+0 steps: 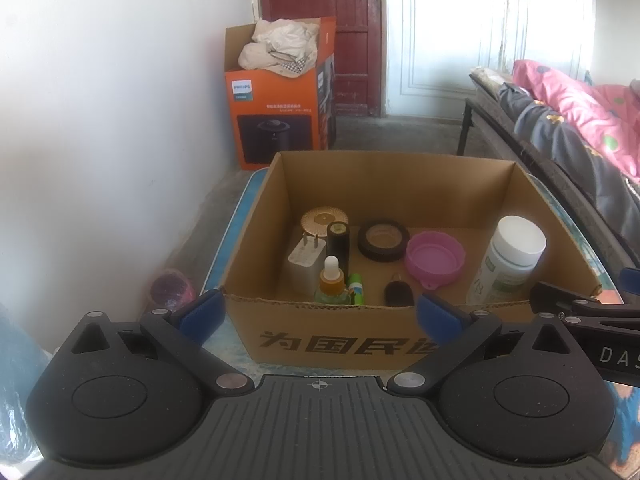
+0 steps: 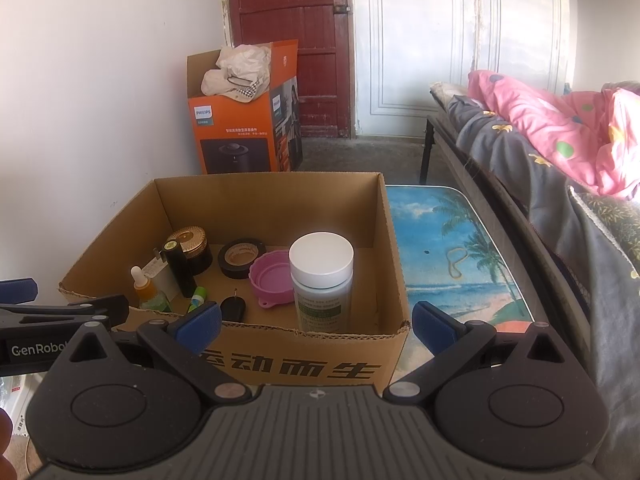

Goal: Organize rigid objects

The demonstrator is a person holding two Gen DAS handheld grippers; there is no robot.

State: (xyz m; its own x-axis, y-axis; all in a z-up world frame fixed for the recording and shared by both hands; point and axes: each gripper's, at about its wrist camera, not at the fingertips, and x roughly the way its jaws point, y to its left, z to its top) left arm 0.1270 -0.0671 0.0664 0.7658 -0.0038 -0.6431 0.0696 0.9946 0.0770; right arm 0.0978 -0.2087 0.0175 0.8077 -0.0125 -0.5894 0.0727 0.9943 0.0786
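Note:
An open cardboard box (image 1: 360, 176) (image 2: 396, 248) stands on a table with a beach print (image 2: 452, 240). Inside it stand a white-capped pill bottle (image 1: 510, 258) (image 2: 322, 280), a pink collapsible cup (image 1: 434, 258) (image 2: 270, 276), a roll of black tape (image 1: 383, 240) (image 2: 241, 257), a gold-lidded jar (image 1: 322, 220) (image 2: 192, 242), a black tube (image 1: 338, 246) (image 2: 178, 268), a white charger (image 1: 304, 260), a dropper bottle (image 1: 331, 282) (image 2: 144, 286), a green tube (image 1: 356, 288) and a black key fob (image 1: 398, 294) (image 2: 233, 306). My left gripper (image 1: 320, 312) and right gripper (image 2: 316, 322) hover open and empty before the box's front wall.
An orange Philips carton (image 1: 276, 116) (image 2: 240, 136) stuffed with cloth stands by the white wall and a red door (image 2: 288, 20). A bed with pink and grey bedding (image 2: 560, 148) runs along the right. A rubber band (image 2: 456, 262) lies on the table. A pink object (image 1: 172, 288) sits on the floor at the left.

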